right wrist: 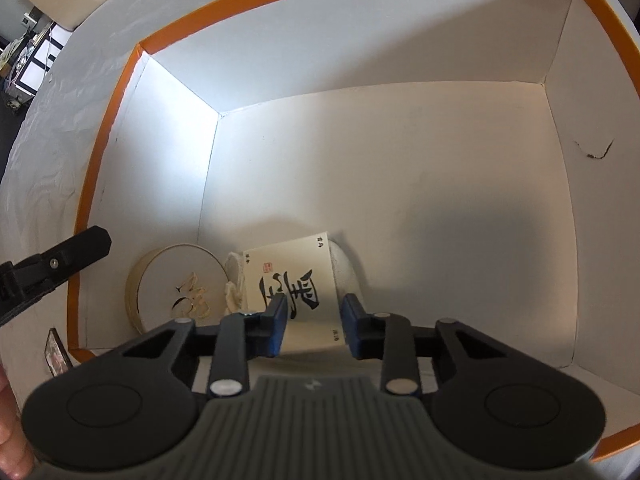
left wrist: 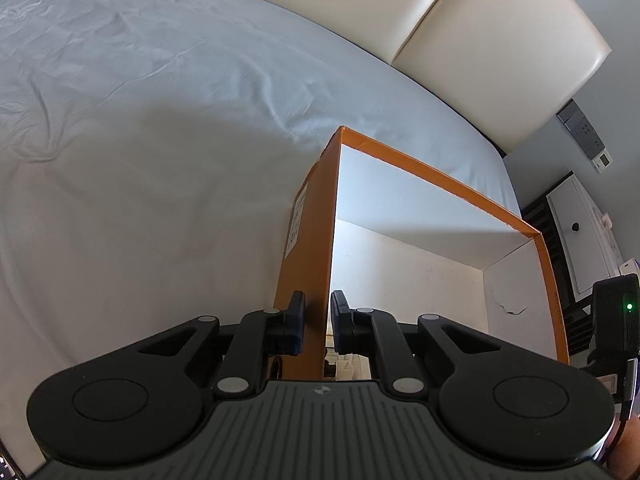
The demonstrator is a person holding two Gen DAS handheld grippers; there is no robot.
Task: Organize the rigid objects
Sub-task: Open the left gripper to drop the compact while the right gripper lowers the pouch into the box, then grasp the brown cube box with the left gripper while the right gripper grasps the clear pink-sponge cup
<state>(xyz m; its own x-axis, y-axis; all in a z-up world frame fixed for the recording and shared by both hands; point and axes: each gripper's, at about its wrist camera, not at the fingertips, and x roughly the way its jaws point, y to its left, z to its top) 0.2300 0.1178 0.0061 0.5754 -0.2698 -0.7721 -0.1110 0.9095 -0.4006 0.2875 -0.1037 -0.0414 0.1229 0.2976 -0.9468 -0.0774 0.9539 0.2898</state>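
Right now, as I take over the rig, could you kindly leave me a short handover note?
Left gripper: shut on the near wall of the orange box, steadying it on the bed.
Right gripper: inside the box, jaws slightly apart over the calligraphy card; no grip seen.
Done: card and round tin lie in the box's near corner.
Left: no other items in view; withdraw the right gripper and check outside the box.
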